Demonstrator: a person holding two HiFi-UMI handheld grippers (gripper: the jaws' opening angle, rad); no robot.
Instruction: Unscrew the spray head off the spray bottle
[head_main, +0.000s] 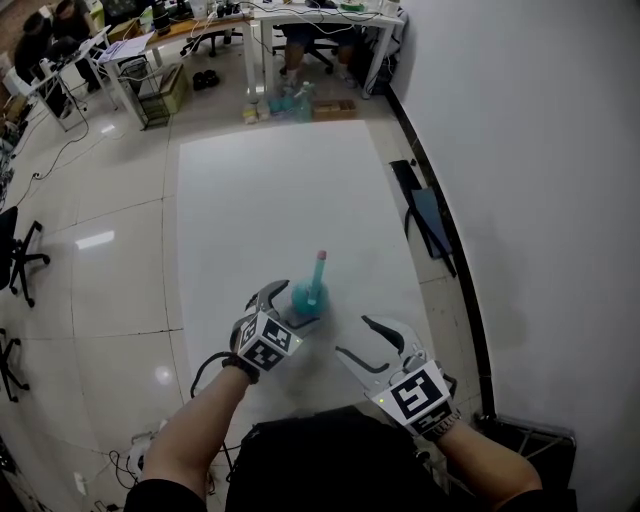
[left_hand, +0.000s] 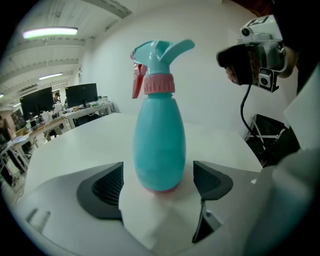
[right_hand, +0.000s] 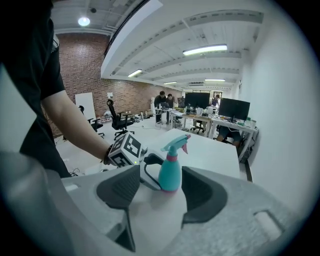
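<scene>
A teal spray bottle (head_main: 310, 296) with a pink collar and a teal spray head (head_main: 321, 262) stands upright on the white table (head_main: 270, 200). In the left gripper view the bottle (left_hand: 160, 145) rises between the two dark pads, with a gap on each side; its spray head (left_hand: 157, 60) carries a pink trigger. My left gripper (head_main: 295, 306) is open around the bottle's base. My right gripper (head_main: 352, 337) is open, a short way right of the bottle and empty. The right gripper view has the bottle (right_hand: 170, 175) beyond its open jaws, with the left gripper's marker cube (right_hand: 127, 150) beside it.
The table's right edge runs along a white wall, with a dark folded stand (head_main: 425, 215) on the floor between them. Desks with monitors, office chairs (head_main: 20, 255) and seated people fill the far room. Small items (head_main: 295, 105) lie on the floor past the table's far end.
</scene>
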